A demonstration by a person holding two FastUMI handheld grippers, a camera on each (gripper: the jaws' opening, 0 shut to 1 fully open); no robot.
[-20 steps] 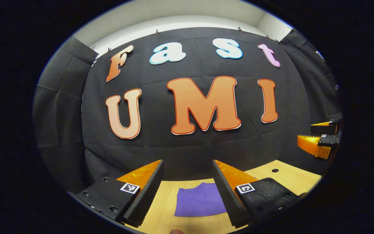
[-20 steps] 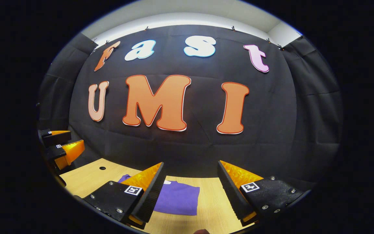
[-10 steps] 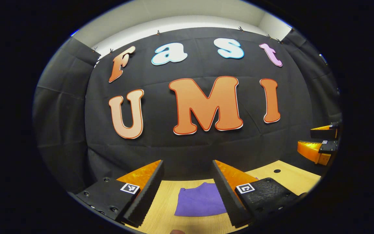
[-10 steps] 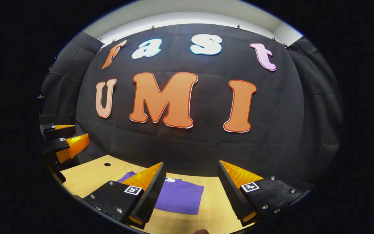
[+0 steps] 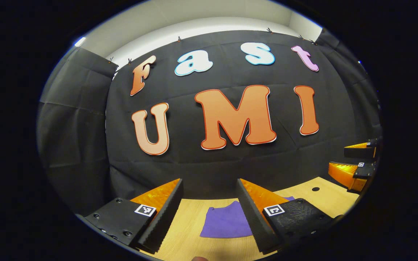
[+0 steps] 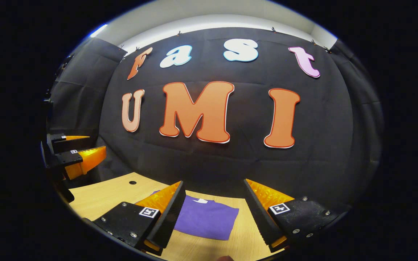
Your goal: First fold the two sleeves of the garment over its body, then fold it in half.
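The light wooden tabletop [image 6: 103, 197] carries a purple garment [image 6: 207, 219], which lies flat as a compact rectangle toward the far edge, near the black cloth wall and well clear of the small round hole [image 6: 132, 182] in the board. It already looks folded, so the task seems at or near its end. The cloth should be light, soft and limp, best pinched at a corner or along a folded edge. The left gripper [image 5: 209, 188] and the right gripper [image 6: 214, 190] both hover above the near edge, fingers spread wide, holding nothing.
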